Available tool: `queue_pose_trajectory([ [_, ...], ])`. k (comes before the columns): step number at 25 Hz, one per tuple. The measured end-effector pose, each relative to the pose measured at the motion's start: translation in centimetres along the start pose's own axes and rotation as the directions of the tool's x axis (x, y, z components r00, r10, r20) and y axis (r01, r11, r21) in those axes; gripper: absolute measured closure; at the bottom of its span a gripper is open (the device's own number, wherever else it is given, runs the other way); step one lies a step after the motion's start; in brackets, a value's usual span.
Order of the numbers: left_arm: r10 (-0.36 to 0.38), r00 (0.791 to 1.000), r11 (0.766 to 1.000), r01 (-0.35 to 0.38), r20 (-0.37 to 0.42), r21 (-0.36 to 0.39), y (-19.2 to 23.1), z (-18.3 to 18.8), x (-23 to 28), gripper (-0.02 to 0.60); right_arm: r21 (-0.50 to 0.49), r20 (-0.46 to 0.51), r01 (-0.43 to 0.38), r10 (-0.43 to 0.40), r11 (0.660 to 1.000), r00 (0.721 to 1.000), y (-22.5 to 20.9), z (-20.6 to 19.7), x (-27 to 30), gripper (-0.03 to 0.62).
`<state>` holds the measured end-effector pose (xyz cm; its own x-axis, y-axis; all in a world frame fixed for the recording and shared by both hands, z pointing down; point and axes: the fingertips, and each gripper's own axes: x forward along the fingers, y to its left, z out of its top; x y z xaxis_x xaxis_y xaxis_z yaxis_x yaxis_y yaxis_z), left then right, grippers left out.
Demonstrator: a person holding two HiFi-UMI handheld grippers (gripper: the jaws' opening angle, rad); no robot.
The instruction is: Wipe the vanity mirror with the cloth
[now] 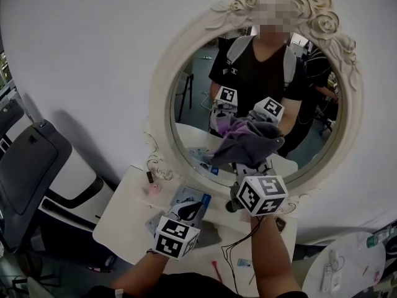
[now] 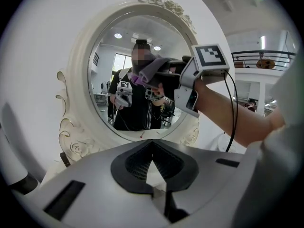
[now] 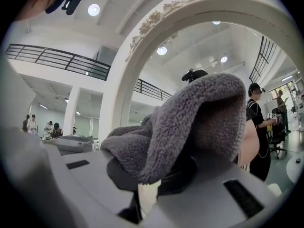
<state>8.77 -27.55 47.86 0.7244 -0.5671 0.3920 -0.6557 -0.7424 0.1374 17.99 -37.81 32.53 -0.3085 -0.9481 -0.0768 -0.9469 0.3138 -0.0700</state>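
An oval vanity mirror (image 1: 198, 98) in an ornate white frame (image 1: 162, 73) stands on a small white table (image 1: 121, 219). My right gripper (image 1: 246, 165) is shut on a grey cloth (image 1: 248, 138) and holds it against the lower middle of the glass. In the right gripper view the cloth (image 3: 190, 122) drapes over the jaws of the right gripper (image 3: 152, 184), with the frame (image 3: 142, 56) just behind. My left gripper (image 1: 189, 211) hangs lower left over the table, shut and holding nothing. In the left gripper view the left gripper (image 2: 153, 175) faces the mirror (image 2: 118, 56), and the cloth (image 2: 154, 68) shows there.
A blue packet (image 1: 193, 201), a small dark bottle (image 1: 149, 177) and a pink item (image 1: 152, 190) lie on the table below the mirror. A black chair (image 1: 25, 166) stands at the left. A round white table (image 1: 353, 266) sits at the bottom right.
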Motion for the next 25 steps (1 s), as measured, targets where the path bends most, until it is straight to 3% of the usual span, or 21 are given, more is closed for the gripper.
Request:
queue_pose_trajectory([
  [6, 0.002, 1.000, 1.000, -0.002, -0.003, -0.007, 0.2, -0.2, -0.1, 0.575, 0.071, -0.114, 0.020, -0.012, 0.997, 0.993, -0.4, -6.0, -0.2, 0.566],
  [12, 0.013, 1.000, 1.000, -0.013, -0.001, -0.008, 0.4, -0.3, -0.4, 0.575, 0.130, -0.247, 0.036, -0.003, 0.991, 0.969, -0.7, -12.1, -0.2, 0.566],
  [18, 0.050, 0.999, 0.999, -0.050, -0.002, -0.004, 1.1, -0.4, -1.7, 0.575, 0.158, -0.434, 0.107, -0.028, 0.982, 0.900, -2.1, -20.8, -1.5, 0.566],
  [25, 0.102, 0.995, 0.995, -0.102, 0.009, 0.001, 2.2, -0.2, -3.2, 0.575, 0.150, -0.557, 0.182, -0.069, 0.972, 0.827, -2.8, -26.3, -1.9, 0.566],
])
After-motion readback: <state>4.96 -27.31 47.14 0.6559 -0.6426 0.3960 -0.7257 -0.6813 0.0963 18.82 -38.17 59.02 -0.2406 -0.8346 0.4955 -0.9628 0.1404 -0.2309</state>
